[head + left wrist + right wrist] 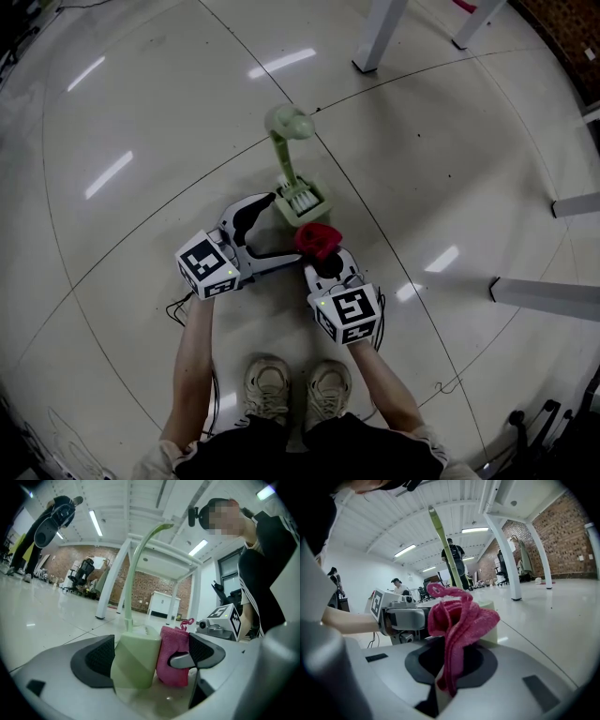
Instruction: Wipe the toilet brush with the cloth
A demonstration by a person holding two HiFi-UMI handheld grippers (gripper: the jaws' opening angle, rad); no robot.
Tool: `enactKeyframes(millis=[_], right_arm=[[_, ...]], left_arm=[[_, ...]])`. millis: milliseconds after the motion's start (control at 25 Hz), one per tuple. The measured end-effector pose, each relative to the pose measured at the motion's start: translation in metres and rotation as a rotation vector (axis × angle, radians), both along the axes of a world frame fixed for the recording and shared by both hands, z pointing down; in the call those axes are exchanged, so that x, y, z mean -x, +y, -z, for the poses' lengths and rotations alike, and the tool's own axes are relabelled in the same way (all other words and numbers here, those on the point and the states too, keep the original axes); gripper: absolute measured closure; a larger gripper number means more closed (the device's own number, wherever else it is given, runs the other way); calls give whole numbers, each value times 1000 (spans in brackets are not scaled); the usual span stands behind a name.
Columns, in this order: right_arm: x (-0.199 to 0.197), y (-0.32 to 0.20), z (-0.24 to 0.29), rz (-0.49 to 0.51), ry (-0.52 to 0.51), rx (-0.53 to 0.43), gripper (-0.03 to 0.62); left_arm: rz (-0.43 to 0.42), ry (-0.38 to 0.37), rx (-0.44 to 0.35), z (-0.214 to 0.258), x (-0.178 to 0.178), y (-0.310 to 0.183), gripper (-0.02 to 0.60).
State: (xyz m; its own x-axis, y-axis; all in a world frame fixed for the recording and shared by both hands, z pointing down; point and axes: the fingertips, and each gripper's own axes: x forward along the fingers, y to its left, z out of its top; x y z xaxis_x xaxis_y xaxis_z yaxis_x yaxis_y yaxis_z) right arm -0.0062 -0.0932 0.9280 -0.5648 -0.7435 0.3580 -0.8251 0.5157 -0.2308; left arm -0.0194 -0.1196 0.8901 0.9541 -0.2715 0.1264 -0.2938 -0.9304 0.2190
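Step in hand: setup for wiping, cloth brought up to the brush, no stroke along the handle yet by the look of it.

The toilet brush (286,150) stands in its green holder (302,199) on the floor (450,169), with the handle leaning up and away from the holder. The cloth (459,620), red-pink, sits right against the holder's near side, touching it or almost.

The right gripper (446,677) has its jaws pressed together, pinching the cloth, which bunches up above them.

The left gripper (150,658) has its jaws spread wide, with the holder and the cloth both between the pads. The holder sits against the left pad, but I see no clear clamp.

Next move, as a guess: the left gripper steadies the holder or takes the handle, and the right lifts the cloth from the holder's side up to the handle and wraps it. This calls for a firm pinch, as the loose cloth may slip.

Pose: the person stands just behind the holder with shoes (292,386) together. Both forearms reach down and forward, the grippers low and side by side on the holder's near side, their marker cubes facing up.
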Motion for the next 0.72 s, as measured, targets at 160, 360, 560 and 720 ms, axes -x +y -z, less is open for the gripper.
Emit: enactKeyframes(millis=[160,360,560,720], right_arm=[[-21,-7,0,-69,10,-4,563],[-54,-17,0,-170,29,-4,563],[-70,-18,3,-230,31,-6,563],[-64,-13,6,-209,22,-16,563]], left_arm=[[-29,11,4,2,-8,9,109],[-88,24,15,2,-25,26,109],[-128,29,14,3,-42,38,109],[-144,29,17,3,-47,44,109]])
